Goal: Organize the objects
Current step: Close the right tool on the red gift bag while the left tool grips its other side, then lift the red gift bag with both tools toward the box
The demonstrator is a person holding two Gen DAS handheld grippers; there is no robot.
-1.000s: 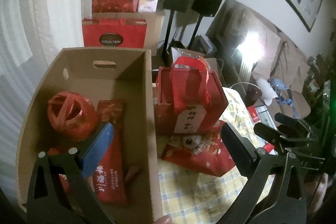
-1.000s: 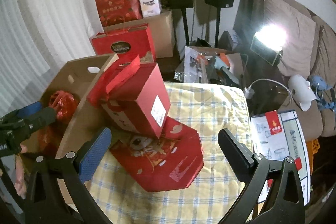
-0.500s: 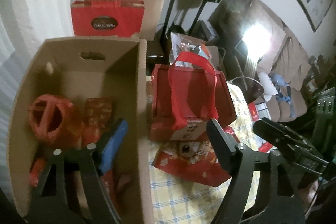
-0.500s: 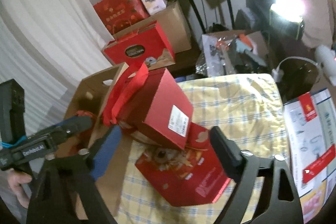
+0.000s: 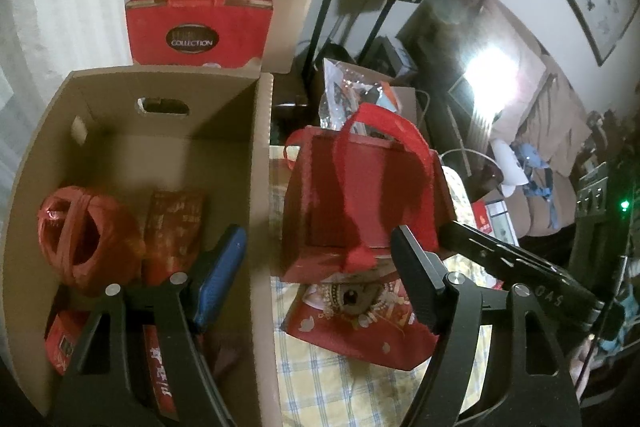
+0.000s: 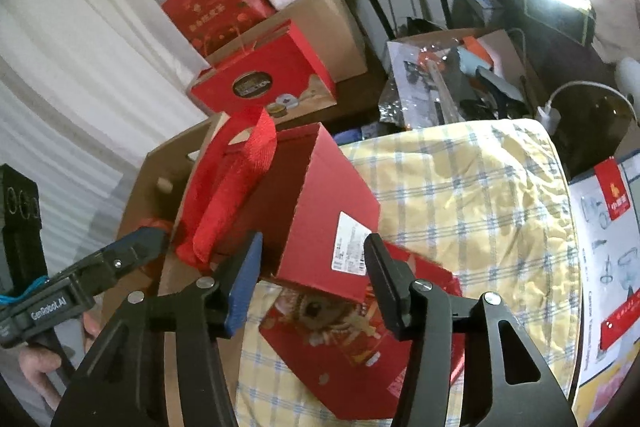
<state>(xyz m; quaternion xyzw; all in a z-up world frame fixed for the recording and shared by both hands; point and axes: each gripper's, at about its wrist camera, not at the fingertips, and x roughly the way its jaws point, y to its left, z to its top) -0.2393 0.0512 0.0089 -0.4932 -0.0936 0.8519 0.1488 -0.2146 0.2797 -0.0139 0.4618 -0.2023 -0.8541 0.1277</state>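
**Both grippers close in on the red gift box**

Narrower than a second ago, both sets of jaws have drawn in as the hands came forward and down toward the gift box.

Left wrist view: the left gripper [image 5: 316, 275] straddles the near wall of the carton [image 5: 262, 187]. Its blue finger sits inside the carton, its black finger outside beside the gift box [image 5: 360, 207]. The jaws stand apart and I see no pad pressing on anything; whether they pinch the carton wall I cannot tell. Probably they are there to steady the carton. Inside lie a red ball [image 5: 84, 239] and red packets [image 5: 172, 223]. The gift box rests just outside the carton, propped on a flat red pack [image 5: 360, 327] on the checked cloth of the counter [image 5: 320, 387].

Right wrist view: the right gripper [image 6: 312, 279] has its jaws closing, with the lower corner of the gift box [image 6: 320, 227] between them, pads not yet touching. The box leans tilted against the carton [image 6: 160, 167], ribbon handle [image 6: 236, 187] flopped over, so a grip on the body suits better than the handle. The left gripper [image 6: 132, 247] shows at the carton's edge.
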